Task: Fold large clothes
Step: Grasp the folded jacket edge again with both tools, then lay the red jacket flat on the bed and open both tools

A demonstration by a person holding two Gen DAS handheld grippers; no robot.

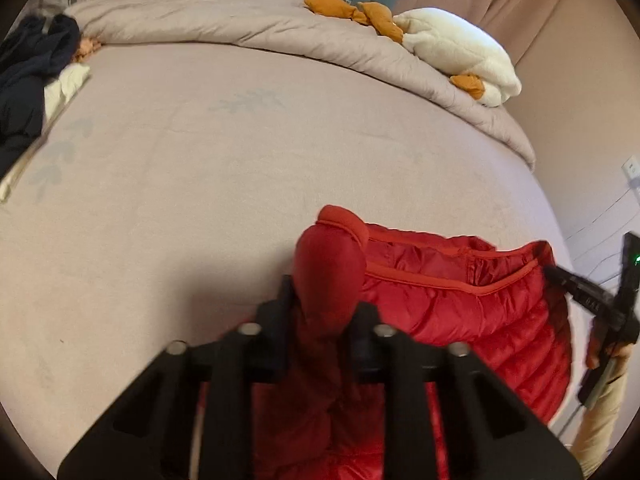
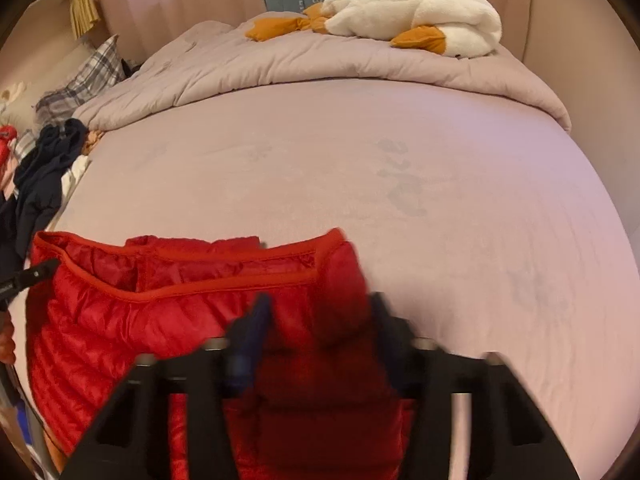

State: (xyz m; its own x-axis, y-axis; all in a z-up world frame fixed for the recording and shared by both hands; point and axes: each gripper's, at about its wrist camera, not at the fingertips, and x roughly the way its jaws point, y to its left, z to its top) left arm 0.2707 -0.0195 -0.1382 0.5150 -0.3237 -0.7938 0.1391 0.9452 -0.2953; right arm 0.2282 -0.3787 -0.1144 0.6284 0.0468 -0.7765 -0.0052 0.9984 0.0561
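At 6 o'clock on the bed (image 1: 168,184), we find the red down jacket (image 1: 460,304) lying on the pinkish sheet, its bound hem edge turned toward 12 o'clock. We hold the left hand-held gripper (image 1: 326,312) at the jacket's 9 o'clock corner; its jaws are pressed onto a bunched fold of red fabric that bulges up between them. We hold the right hand-held gripper (image 2: 320,320) at the 3 o'clock corner; red fabric sits between its jaws, which pinch the corner, though blur softens the contact. At 12 o'clock we see the grey-beige duvet (image 2: 280,68) pushed back, with a white plush goose (image 2: 416,12) lying on it. At 9 o'clock, dark navy clothes (image 2: 40,184) lie heaped at the bed's edge, well apart from the jacket.
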